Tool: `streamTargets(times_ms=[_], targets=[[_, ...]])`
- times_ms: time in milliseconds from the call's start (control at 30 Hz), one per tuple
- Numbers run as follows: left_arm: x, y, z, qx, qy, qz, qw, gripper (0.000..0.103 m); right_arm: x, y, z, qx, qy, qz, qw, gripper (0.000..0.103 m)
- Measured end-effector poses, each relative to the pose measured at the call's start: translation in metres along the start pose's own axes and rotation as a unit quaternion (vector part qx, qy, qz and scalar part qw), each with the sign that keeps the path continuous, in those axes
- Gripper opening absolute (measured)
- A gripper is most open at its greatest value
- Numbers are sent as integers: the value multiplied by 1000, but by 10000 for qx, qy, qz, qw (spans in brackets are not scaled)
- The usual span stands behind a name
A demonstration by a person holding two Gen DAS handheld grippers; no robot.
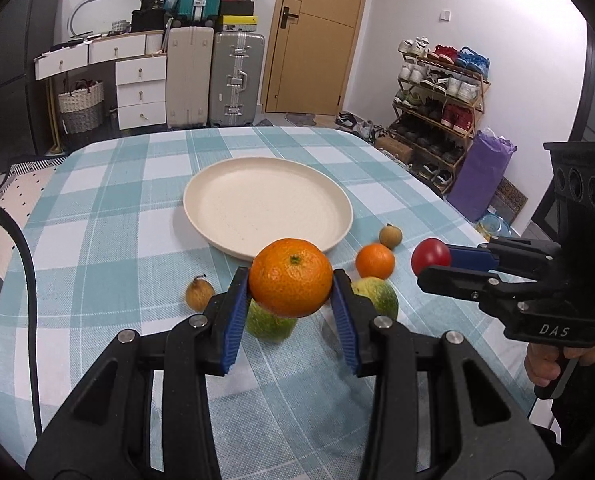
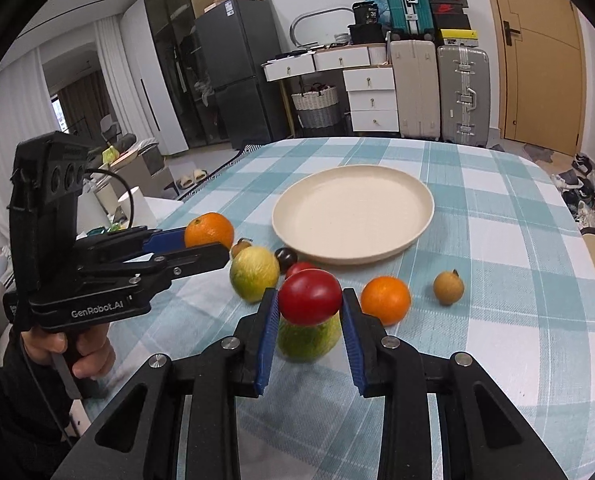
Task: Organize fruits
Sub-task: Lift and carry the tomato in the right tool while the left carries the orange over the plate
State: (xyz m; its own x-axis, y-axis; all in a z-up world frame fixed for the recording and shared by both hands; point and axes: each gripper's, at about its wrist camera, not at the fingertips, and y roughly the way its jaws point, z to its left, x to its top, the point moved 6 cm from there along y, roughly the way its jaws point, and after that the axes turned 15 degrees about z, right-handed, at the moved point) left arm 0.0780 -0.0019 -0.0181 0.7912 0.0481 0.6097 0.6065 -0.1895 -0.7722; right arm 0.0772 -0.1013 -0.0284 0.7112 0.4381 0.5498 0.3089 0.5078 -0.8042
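**Both grippers loaded, plate bare**

L gripper point(image 1: 291, 292): blue pads pinching a big orange point(image 1: 290, 277) by its sides, stem end facing cam. Fruit is clear of the tablecloth point(image 1: 97, 240), just in front of the near rim of the cream plate point(image 1: 233, 248).

R gripper point(image 2: 310, 308): pads clamped on a red tomato point(image 2: 310, 297), also off the cloth. Seen from L cam it sits well right of the plate.

On the cloth, near side of plate:
- 2 green-yellow fruits: one point(image 2: 254, 273) near the L gripper, other point(image 2: 307, 340) right below/behind the tomato, partly hidden
- small orange point(image 2: 385, 300), just right of R gripper
- brown round fruit point(image 2: 449, 288) further right, apart from the orange
- 2nd brown fruit w/ stem point(image 1: 199, 295), left of L gripper
- dark plum-like fruit point(image 2: 286, 258) + another red one point(image 2: 299, 269) close to plate rim; types hard to tell

A hand point(image 2: 77, 356) grips the L gripper's handle.
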Motion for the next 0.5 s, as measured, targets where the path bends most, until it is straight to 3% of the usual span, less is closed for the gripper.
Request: streamTargets(times_ms=[500], targets=[[35,18,15,192,-85,-78,9997,37,32,25,-24,-71,327,68,9994,31]])
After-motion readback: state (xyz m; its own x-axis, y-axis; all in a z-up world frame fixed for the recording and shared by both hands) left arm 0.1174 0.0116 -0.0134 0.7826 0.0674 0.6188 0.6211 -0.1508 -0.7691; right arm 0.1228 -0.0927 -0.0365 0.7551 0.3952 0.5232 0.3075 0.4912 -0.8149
